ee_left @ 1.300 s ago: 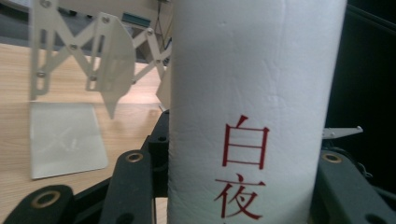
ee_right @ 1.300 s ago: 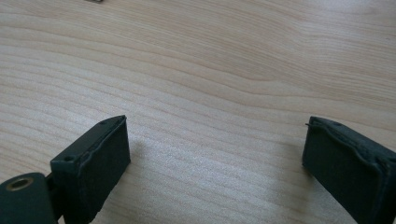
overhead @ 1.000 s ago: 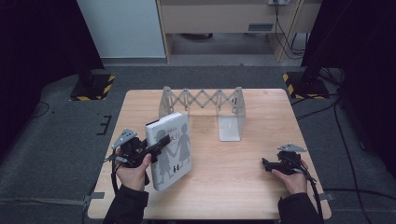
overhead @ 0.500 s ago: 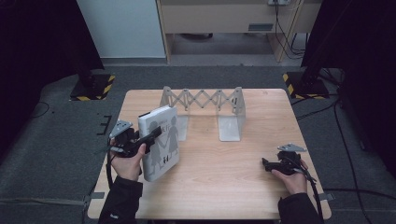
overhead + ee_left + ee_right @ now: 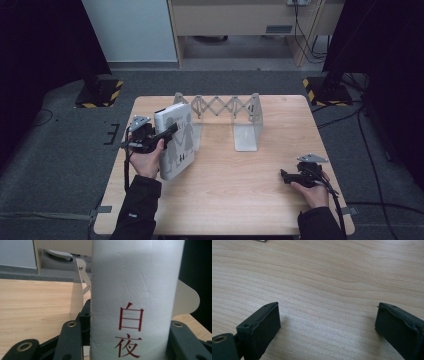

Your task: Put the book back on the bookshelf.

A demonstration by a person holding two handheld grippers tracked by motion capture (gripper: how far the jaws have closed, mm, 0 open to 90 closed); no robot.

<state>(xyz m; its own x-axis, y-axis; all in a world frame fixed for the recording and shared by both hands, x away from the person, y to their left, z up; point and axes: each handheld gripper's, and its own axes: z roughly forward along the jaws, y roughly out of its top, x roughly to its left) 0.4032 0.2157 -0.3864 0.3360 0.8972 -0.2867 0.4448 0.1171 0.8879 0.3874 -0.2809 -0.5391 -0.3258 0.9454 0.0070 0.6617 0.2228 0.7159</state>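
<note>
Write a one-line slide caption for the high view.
Left gripper holds a white book upright beside the expanding metal book rack, while the right gripper rests open on the wooden table.

The book is white, with grey figures of two children and dark lettering on its cover; its white spine bears red characters. The folding rack is pale silver-grey metal. The tabletop is light wood with a flowing grain. Both grippers, left and right, are black with brass-coloured rivets.
</note>
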